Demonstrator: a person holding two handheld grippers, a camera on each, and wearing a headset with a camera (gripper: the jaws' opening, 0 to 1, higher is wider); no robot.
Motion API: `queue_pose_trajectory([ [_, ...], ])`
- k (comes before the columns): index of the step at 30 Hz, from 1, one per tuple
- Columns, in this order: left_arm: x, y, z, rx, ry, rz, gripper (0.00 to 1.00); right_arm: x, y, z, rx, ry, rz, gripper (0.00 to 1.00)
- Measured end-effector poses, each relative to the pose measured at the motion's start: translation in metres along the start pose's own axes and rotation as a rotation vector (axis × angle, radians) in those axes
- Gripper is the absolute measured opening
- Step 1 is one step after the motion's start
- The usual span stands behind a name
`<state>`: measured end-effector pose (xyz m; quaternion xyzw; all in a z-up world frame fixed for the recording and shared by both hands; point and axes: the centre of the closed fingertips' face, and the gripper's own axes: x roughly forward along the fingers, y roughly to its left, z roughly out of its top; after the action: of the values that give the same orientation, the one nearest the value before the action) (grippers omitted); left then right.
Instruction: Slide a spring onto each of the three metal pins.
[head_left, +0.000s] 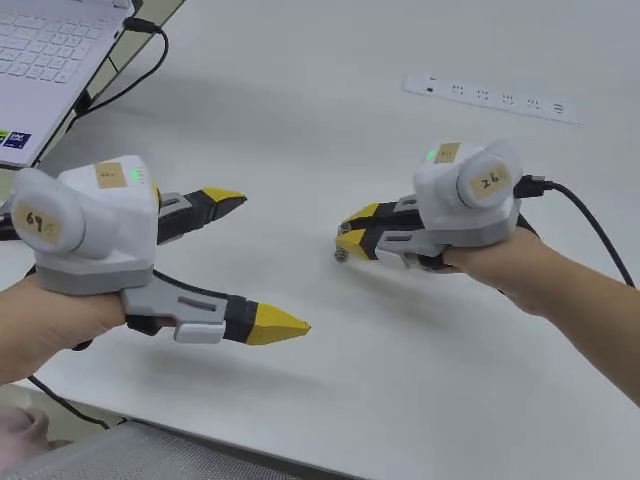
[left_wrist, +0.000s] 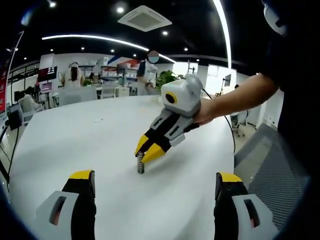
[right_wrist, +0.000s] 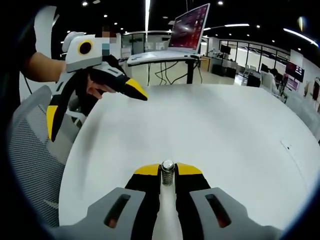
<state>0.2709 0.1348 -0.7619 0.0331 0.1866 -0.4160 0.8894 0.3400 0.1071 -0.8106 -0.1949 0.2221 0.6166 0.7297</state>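
r gripper (head_left: 347, 238) clamped on spring-clad pin (left_wrist: 140, 163) low over table (head_left: 420, 400); l gripper (head_left: 265, 260) gapes empty. prob one pin done; next: set it down.

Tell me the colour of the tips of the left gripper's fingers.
Yellow tips on black fingers; clearest in the head view.

The white table (head_left: 330, 110) lies bare between the left gripper (head_left: 270, 261) and the right gripper (head_left: 345, 235), a wide lane across its middle. The spring (left_wrist: 140, 162) pinched at the right gripper's tips stands in it. A power strip (head_left: 492, 98) lies along the far side; a laptop (head_left: 45, 55) and its black cable (head_left: 150, 65) crowd the far left corner.
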Motion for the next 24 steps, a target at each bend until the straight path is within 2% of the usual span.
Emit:
queue_pose_trajectory([
  [9, 0.0050, -0.0028, 0.0023, -0.001, -0.005, -0.008, 0.97, 0.0008, 0.0004, 0.0007, 0.004, -0.002, 0.001, 0.08],
  [24, 0.0045, -0.0029, 0.0016, -0.001, -0.002, -0.006, 0.97, 0.0017, -0.0001, -0.0006, 0.014, 0.013, 0.001, 0.09],
])
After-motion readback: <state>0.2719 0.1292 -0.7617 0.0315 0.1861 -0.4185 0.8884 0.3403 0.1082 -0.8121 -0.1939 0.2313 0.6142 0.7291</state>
